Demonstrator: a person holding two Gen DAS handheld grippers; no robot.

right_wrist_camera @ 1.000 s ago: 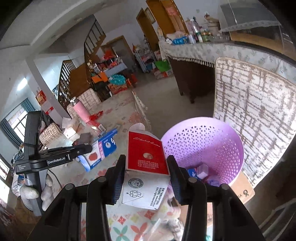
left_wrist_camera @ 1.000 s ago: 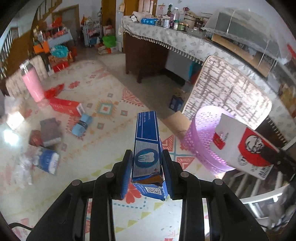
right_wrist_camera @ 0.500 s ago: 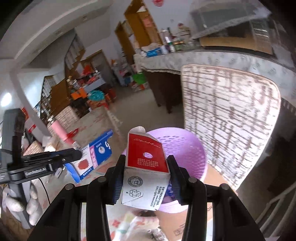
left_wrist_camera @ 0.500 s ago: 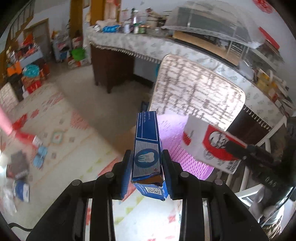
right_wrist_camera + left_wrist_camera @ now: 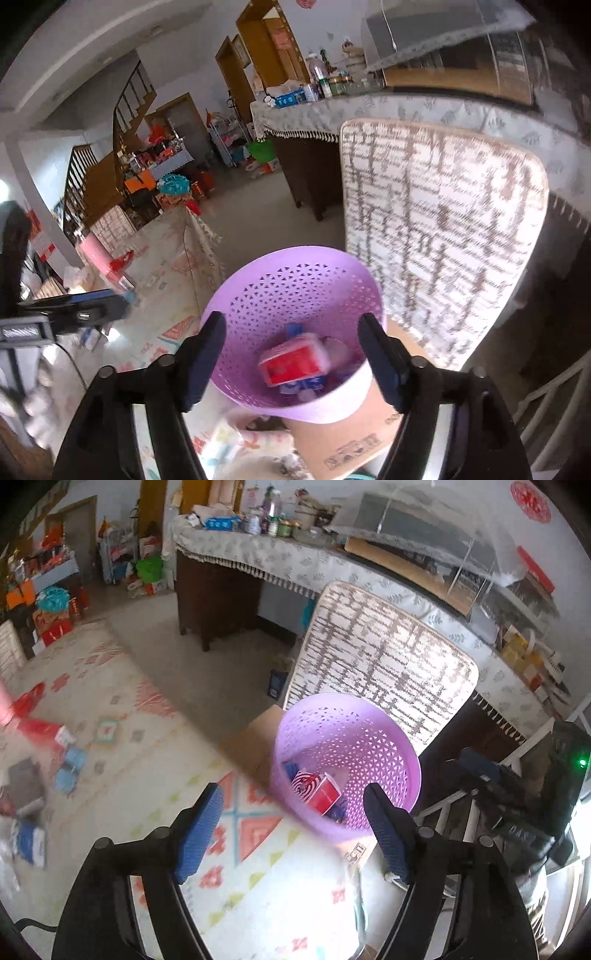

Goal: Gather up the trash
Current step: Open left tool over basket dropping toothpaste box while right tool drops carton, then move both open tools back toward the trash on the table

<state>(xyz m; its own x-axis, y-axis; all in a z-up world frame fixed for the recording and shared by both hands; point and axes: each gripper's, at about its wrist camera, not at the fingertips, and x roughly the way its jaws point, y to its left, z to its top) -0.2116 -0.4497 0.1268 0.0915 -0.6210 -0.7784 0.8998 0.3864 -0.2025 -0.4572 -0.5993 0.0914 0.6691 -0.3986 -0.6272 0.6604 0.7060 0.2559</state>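
Both grippers opening w/ nothing between jaws: left point(image 5: 291, 830), right point(image 5: 293, 360). Red box point(image 5: 293, 363) lies in purple bin point(image 5: 295, 280), just below right gripper.

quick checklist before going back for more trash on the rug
1. Left gripper empty, jaws opening: ok.
2. Right gripper empty, jaws opening: ok.
3. Red carton inside the purple basket: ok.
4. Blue toothpaste box in the basket: cannot tell, only blue scraps show.
5. Basket upright: ok.
6. Trash left on the rug, such as the red box: not ok.
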